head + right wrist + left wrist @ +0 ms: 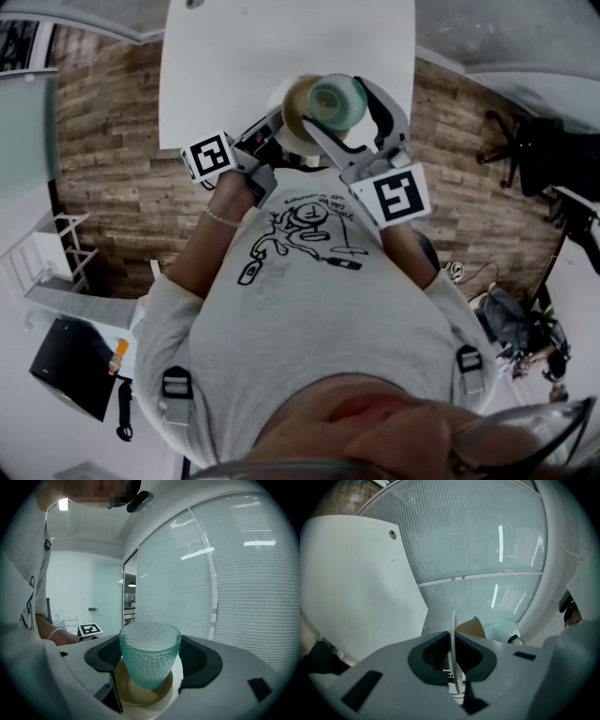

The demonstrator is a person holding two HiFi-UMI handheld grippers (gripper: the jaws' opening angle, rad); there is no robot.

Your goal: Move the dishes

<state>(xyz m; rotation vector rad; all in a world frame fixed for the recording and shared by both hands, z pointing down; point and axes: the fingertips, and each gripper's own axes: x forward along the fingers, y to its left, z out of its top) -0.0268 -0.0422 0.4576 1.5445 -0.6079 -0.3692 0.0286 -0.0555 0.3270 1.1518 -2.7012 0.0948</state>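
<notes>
The left gripper was clamped shut on the rim of the white plate. The right gripper stood wide, pads against the green glass cup, which sat in a tan bowl on that plate. The white table lay beyond.

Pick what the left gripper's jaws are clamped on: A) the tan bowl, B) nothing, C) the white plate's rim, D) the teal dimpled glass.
C: the left gripper presses its jaws on the white plate at its thin rim; the teal glass stands between the jaws of the right gripper.
</notes>
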